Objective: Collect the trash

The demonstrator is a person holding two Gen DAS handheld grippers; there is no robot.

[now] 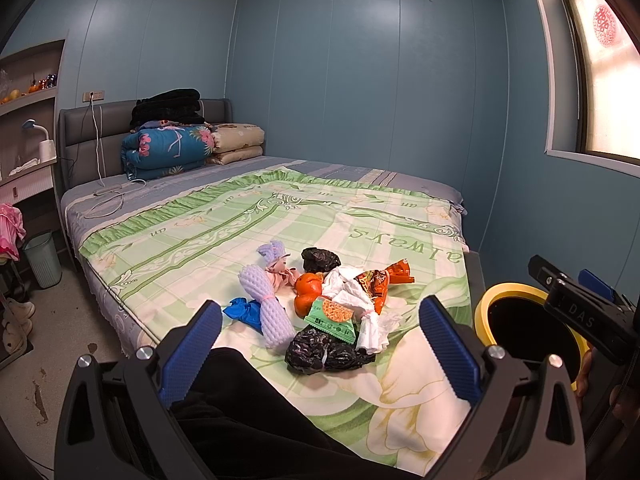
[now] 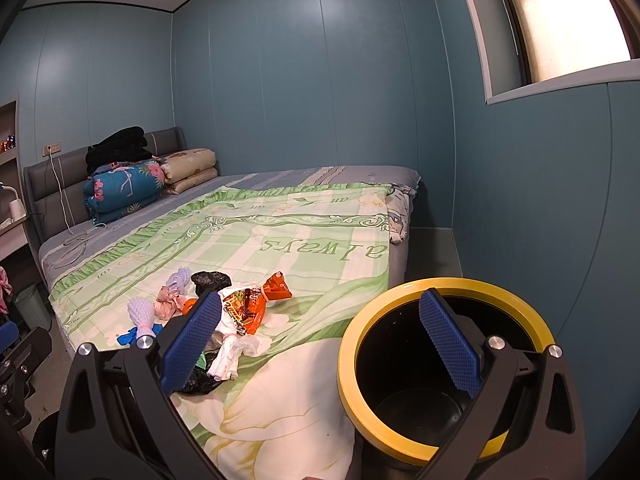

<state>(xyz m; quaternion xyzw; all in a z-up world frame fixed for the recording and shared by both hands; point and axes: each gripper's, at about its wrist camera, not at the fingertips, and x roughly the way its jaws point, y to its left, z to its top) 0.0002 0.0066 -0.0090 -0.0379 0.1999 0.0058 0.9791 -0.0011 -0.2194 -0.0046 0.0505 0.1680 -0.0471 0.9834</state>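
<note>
Both grippers stand wide open and hold nothing. The left gripper [image 1: 320, 344] hovers above the near end of the bed [image 1: 248, 216], its blue-padded fingers [image 1: 192, 352] spread to either side of a pile of trash [image 1: 320, 304] lying on the green-and-white bedspread [image 1: 224, 224]; neither finger touches any of it. The pile takes in a lavender foam fruit net [image 1: 268, 312], a crumpled blue piece [image 1: 244, 310] just beside it, an orange item [image 1: 308, 292], white tissue [image 1: 360, 300], an orange snack wrapper [image 1: 384, 280], a green packet [image 1: 332, 318] and two black plastic bags, one at the far side [image 1: 320, 258] and one at the near side [image 1: 320, 354]. The right gripper [image 2: 320, 344] is likewise spread apart and empty; its right finger [image 2: 448, 344] shows in front of the dark opening of a black bin with a yellow rim [image 2: 408, 292], which stands just beside the bed's near corner, while its left finger [image 2: 192, 348] overlaps the edge of the pile in that view. Whether the right finger touches the bin cannot be told. Folded quilts [image 1: 172, 148] are stacked at the headboard, well apart from the trash.
</note>
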